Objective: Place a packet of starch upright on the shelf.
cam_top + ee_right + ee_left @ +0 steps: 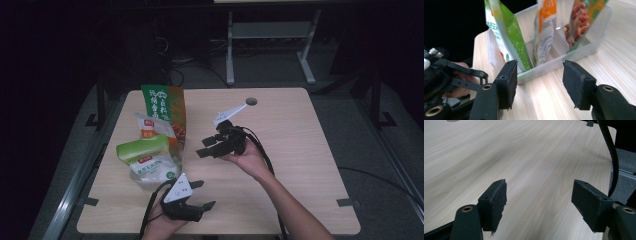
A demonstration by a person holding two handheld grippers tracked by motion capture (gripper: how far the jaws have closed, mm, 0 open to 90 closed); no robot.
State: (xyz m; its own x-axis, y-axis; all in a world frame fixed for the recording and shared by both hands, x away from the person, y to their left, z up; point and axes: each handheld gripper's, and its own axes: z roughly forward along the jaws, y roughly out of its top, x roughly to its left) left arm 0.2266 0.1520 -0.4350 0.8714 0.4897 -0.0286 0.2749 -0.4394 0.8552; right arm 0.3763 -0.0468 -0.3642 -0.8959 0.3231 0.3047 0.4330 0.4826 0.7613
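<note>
A clear plastic bin (554,63) stands at the table's left side with three snack bags upright in it: a green-and-white bag (147,157) (511,32), a white-and-orange bag (150,127) (546,32) and a tall green-and-orange bag (165,107) (579,22). My right gripper (204,147) (539,80) hovers just right of the bin, pointing at its wall, jaws open with nothing between them. My left gripper (206,194) (539,202) rests near the table's front edge, in front of the bin. It is open over bare wood.
The light wooden table (300,150) has a round cable hole (251,101) at its far side. A black cable (611,157) trails over the table's edge. A white desk frame (270,30) stands on the dark floor behind.
</note>
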